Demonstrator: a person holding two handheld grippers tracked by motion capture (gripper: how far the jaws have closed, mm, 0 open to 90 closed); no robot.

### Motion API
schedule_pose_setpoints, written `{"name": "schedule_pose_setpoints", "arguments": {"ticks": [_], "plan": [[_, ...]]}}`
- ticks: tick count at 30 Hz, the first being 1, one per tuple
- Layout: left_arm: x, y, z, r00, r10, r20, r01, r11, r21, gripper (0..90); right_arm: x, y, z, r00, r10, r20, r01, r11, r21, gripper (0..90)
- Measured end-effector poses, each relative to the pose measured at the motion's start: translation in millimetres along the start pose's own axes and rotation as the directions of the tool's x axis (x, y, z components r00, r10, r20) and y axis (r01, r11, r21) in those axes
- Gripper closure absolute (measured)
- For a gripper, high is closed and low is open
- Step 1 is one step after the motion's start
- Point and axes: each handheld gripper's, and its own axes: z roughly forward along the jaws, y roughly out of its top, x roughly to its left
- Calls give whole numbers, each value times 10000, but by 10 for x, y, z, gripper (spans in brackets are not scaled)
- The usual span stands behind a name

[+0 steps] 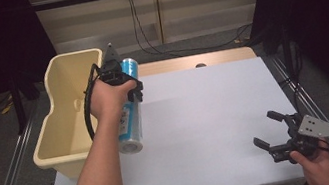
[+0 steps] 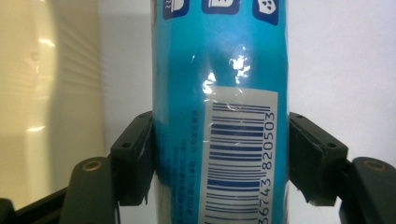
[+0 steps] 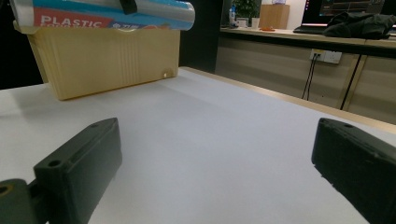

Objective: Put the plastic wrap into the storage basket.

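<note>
- The left gripper's two black jaws were clamped on a long blue cylindrical roll wrapped in glossy plastic film, one pad pressed to each side, with a white barcode label facing the camera between them.
- In the high view the same roll was held off the table, lying roughly level beside the near right wall of a cream-yellow plastic tub, its far end close to the tub's rim.
- The person's left hand gripped the left gripper from above, forearm reaching in from the bottom edge.
- The tub sat at the left edge of a white rectangular tabletop, partly overhanging it.
- The right gripper's black jaws stood wide apart with nothing between them, just above the bare white surface.
- In the high view the right gripper hovered near the table's near right corner, held by the right hand, well apart from the roll.
- In the right gripper view the roll appeared above the tub.
</note>
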Motion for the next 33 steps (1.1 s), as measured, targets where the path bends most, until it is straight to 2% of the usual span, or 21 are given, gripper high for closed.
{"name": "schedule_pose_setpoints", "arguments": {"ticks": [6, 10, 12, 17, 21, 25, 28, 33], "plan": [[77, -22, -171, 10000, 26, 41, -26, 10000, -45, 324, 1, -1, 3, 10000, -6, -6, 6, 10000, 2, 12], [134, -30, -276, 9997, -6, 234, 8, 9999, -105, 324, 8, -1, 9, 10000, 19, -16, -19, 10000, 29, 12], [157, -40, -321, 9999, 5, 168, -2, 9999, -141, 324, 9, -1, 5, 10000, 10, -7, -10, 10000, 35, 12], [248, -65, -417, 9996, -63, 285, 69, 9997, -224, 324, 4, -4, 7, 10000, 9, 26, -9, 10000, 33, 12], [314, -85, -491, 9999, -96, 113, 99, 9997, -236, 324, 7, -3, 10, 10000, 14, 15, -14, 10000, 32, 12], [387, -113, -552, 9998, -137, 175, 142, 9995, -294, 324, 10, -2, 10, 10000, 3, 9, -3, 10000, 36, 12], [430, -135, -595, 10000, -20, 79, 22, 9997, -247, 324, 6, -3, 10, 10000, 15, 17, -16, 10000, 46, 12], [517, -173, -671, 9997, -59, 239, 68, 9993, -377, 324, 6, -3, 11, 10000, 22, 20, -22, 10000, 38, 12]]}}
